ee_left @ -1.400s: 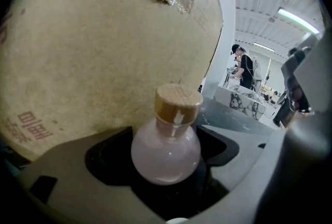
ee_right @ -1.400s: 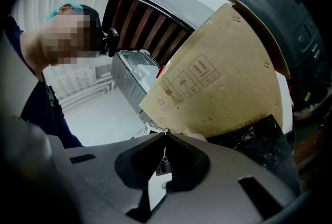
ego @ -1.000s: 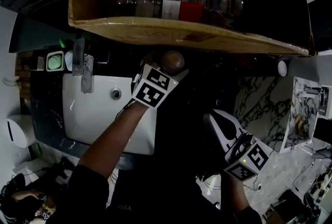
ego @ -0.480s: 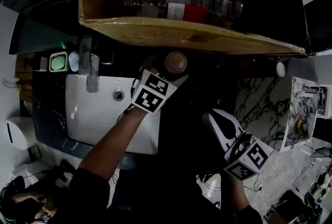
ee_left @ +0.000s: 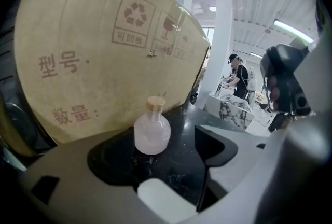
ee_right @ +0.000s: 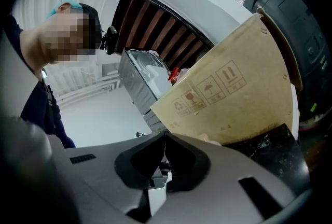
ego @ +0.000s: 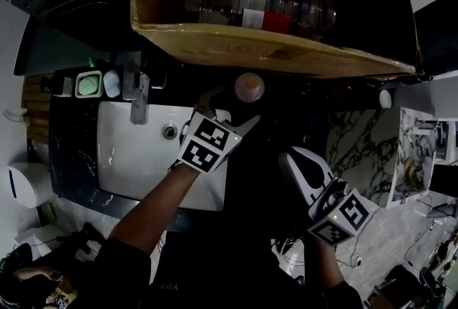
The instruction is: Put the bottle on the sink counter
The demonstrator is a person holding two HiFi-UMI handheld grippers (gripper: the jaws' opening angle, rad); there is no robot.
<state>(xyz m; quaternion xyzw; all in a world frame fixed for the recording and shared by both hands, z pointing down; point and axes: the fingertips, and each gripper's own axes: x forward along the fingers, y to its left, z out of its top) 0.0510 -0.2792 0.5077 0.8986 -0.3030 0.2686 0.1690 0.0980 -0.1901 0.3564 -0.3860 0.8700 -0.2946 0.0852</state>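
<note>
1. On the dark bench (ego: 290, 109), just right of the white sink (ego: 129, 157), the bottle (ego: 249, 87) stands upright and free, just beside the cardboard box (ego: 272, 51).
2. Left hand-held gripper (ego: 229, 109): jaws wide apart, having just closed a little, with nothing between them; the bottle sits just beyond their tips.
3. Right hand-held gripper (ego: 290, 159): jaws together, empty, apart from the bottle.

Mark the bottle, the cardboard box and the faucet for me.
bottle (ee_left: 152, 136), left gripper view, on its round frosted body.
cardboard box (ego: 272, 50), head view, on its near wall.
faucet (ego: 139, 101), head view, on its spout.
</note>
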